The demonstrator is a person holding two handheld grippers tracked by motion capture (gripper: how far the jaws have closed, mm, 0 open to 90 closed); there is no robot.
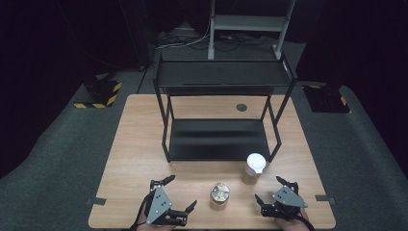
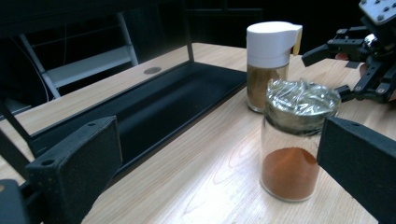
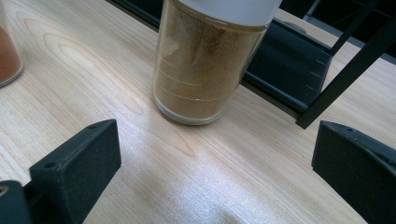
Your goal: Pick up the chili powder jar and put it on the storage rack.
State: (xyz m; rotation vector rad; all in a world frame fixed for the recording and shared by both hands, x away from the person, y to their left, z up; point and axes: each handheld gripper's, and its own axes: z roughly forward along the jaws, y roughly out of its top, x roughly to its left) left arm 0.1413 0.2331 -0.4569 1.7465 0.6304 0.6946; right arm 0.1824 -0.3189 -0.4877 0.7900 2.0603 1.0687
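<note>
Two spice jars stand on the wooden tabletop (image 1: 130, 144), lower centre of the high view. Foil-topped jar (image 1: 219, 195) sits bottom centre, between both grippers; white-lidded jar (image 1: 253, 168) is up and right of it, just in front of the black shelf rack (image 1: 221, 115), close to its right front leg. Jars near each other, not touching.

Left gripper (image 1: 180, 195) at lower left of the high view, jaws wide apart, holding nothing, just left of the foil-topped jar. Right gripper (image 1: 272, 190) at lower right, jaws also spread, empty, below and right of the white-lidded jar.

Left gripper view: own black jaws at bottom left and right edges, apart. Foil-topped jar (image 2: 294, 140) centre right, clear glass, crinkled foil or film on top, orange-red powder in the lower part; close to the right-hand jaw, contact unclear. White-lidded jar (image 2: 271, 65) behind it, upper centre, brown powder, upright. Right gripper (image 2: 345, 70) at upper right edge. Rack's lower tray (image 2: 154, 107) runs across centre left.

Right gripper view: own jaws at bottom corners, apart. White-lidded jar (image 3: 205, 65) top centre, brownish-tan powder nearly full, standing ahead of the jaws, apart from them. Edge of foil-topped jar (image 3: 7, 51) at far left. Rack tray and leg (image 3: 345, 70) upper right.
</note>
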